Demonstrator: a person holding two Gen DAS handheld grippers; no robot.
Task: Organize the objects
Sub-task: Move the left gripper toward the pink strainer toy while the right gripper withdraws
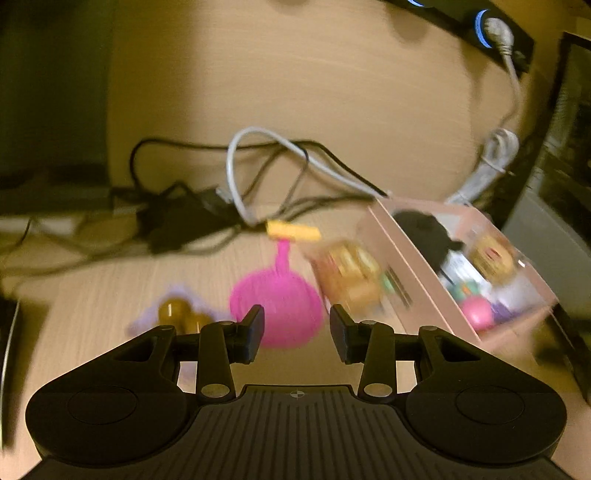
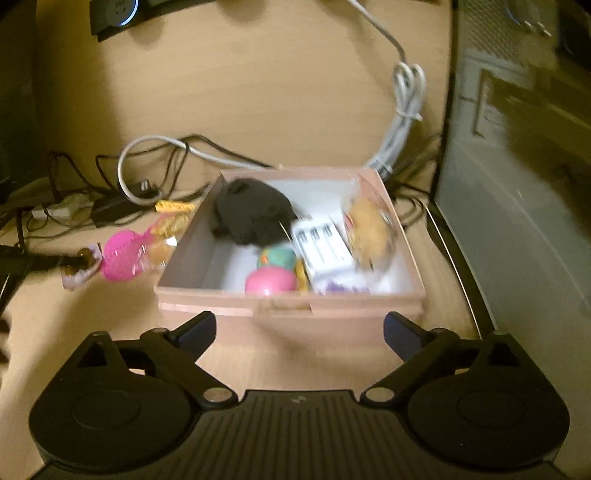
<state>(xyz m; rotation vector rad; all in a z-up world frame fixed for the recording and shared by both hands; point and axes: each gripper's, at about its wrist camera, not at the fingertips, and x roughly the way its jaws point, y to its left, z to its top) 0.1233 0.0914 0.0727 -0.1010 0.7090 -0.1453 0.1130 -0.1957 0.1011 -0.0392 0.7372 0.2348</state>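
A pink box (image 2: 288,306) stands on the wooden desk and holds a black round thing (image 2: 255,214), a white battery pack (image 2: 321,247), a pink ball (image 2: 269,282) and a clear snack packet (image 2: 369,229). My right gripper (image 2: 300,326) hangs wide open just in front of its near wall, nothing between the fingers. Left of the box (image 1: 417,273) lie a pink hairbrush (image 1: 280,306), a second snack packet (image 1: 351,273), a yellow piece (image 1: 293,230) and a purple wrapper with a brown item (image 1: 181,314). My left gripper (image 1: 297,328) is open above the brush's near edge, holding nothing.
Tangled black and white cables (image 1: 258,173) and a black adapter (image 1: 177,221) lie behind the loose items. A bundled white cord (image 2: 402,110) runs up to a black socket strip (image 1: 491,33). A grey computer case (image 2: 517,184) stands right of the box.
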